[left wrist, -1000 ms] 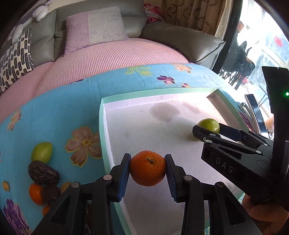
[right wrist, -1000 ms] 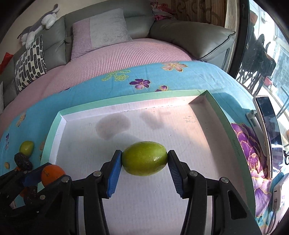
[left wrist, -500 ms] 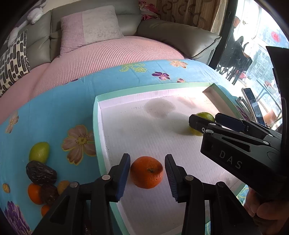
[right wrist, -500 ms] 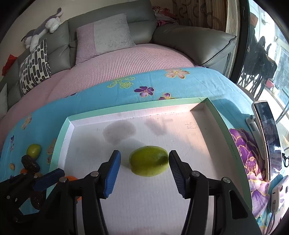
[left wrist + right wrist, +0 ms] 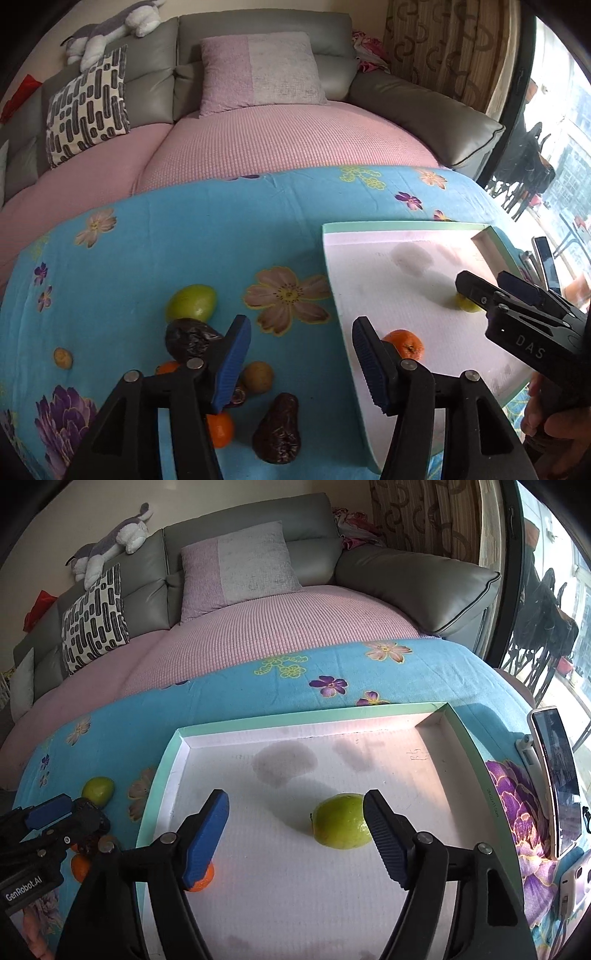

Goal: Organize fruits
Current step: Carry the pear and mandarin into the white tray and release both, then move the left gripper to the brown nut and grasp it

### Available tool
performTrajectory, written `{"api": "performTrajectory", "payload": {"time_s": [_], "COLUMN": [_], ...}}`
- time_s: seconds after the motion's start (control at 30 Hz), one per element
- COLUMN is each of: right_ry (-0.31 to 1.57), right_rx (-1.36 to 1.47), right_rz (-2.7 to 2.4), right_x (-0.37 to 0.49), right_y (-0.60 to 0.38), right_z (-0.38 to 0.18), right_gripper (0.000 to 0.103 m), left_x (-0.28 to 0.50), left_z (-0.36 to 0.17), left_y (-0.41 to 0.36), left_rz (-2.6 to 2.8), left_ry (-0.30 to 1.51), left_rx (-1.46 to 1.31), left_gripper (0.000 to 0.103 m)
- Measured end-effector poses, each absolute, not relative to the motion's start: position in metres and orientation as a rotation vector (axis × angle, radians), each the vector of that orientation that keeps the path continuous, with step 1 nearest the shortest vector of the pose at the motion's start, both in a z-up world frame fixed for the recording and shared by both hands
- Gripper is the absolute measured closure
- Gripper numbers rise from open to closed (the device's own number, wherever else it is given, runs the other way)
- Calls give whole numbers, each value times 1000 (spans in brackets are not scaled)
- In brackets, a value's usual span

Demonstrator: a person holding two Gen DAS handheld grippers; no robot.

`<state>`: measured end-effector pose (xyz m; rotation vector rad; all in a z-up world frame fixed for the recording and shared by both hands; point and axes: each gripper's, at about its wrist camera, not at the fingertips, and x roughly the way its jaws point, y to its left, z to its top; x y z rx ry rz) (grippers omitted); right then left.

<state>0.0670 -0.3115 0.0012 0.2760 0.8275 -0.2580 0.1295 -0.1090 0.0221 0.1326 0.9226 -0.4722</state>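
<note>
Both grippers now released: left gripper (image 5: 301, 363) spread, empty; right gripper (image 5: 295, 834) spread; orange (image 5: 404, 344), lime (image 5: 341, 826) rest in tray (image 5: 236, 726). Housings read "DAS", "GenRobot.AI".

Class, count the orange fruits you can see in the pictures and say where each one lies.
3. One orange lies in the tray. Two lie on the cloth, partly behind the left gripper; it may hide others.

Matt white tray floor (image 5: 369, 878), perhaps corrugated cardboard; fuzzy floral cloth (image 5: 184, 251); smooth leathery sofa (image 5: 424, 107); wrinkled glossy dark fruit (image 5: 277, 432) near left.
</note>
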Motion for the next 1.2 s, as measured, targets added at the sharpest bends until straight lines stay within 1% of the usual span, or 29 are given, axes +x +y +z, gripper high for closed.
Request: {"api": "performTrajectory", "payload": {"time_s": [0.03,0.1,0.2,0.27,0.33,0.4,0.53,0.7,1.0,1.2], "right_ry": [820,806,790,779,763,751,728,743,810,854], "right_rx": [275,274,267,260,253,258,250,242,186,144], "right_rz": [-238,-194,-135,-100,-68,-29,21,63,116,121], "right_x": [69,72,77,81,83,85,89,98,121,136], "right_y": [-306,-294,-273,-259,-244,-230,-206,-186,-143,-124], "right_z": [2,5,9,11,14,16,18,15,0,-13], "right_gripper": [19,14,9,8,8,7,7,7,7,7], "left_x": [135,145,154,158,159,159,157,160,182,196], "left_z": [23,24,26,28,28,29,33,38,23,1], "left_y": [-94,-63,-19,6,29,47,75,103,120,120], "left_rz": [-426,-335,-229,-168,-126,-95,-50,-23,-13,2], "left_ry": [922,916,903,891,876,858,799,744,810,882], "left_rx": [109,62,-8,-49,-82,-107,-132,-169,-175,-186], "left_gripper": [36,26,18,13,10,1,0,0,0,0]}}
